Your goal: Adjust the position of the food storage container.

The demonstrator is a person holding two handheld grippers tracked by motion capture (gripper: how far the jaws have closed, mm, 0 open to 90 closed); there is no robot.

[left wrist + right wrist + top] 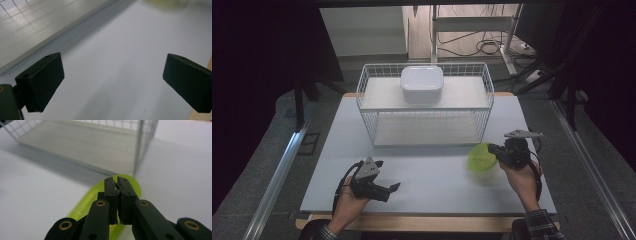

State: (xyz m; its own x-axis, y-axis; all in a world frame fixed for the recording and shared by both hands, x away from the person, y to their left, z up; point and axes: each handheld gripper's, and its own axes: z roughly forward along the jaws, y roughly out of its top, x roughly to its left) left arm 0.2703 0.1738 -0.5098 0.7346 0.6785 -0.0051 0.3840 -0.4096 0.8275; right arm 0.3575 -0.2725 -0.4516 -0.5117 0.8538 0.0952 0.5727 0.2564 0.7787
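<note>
Right hand-held gripper (117,195), jaws pinched together, grips green bowl's (85,202) rim.

One green bowl (481,157), one white bowl (422,84), one rack (367,107)

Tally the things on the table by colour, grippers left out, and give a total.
White: 2, the wire rack and the square dish on its top shelf.
Green: 1, the bowl held by its rim in the right gripper.
Total: 3.
</note>
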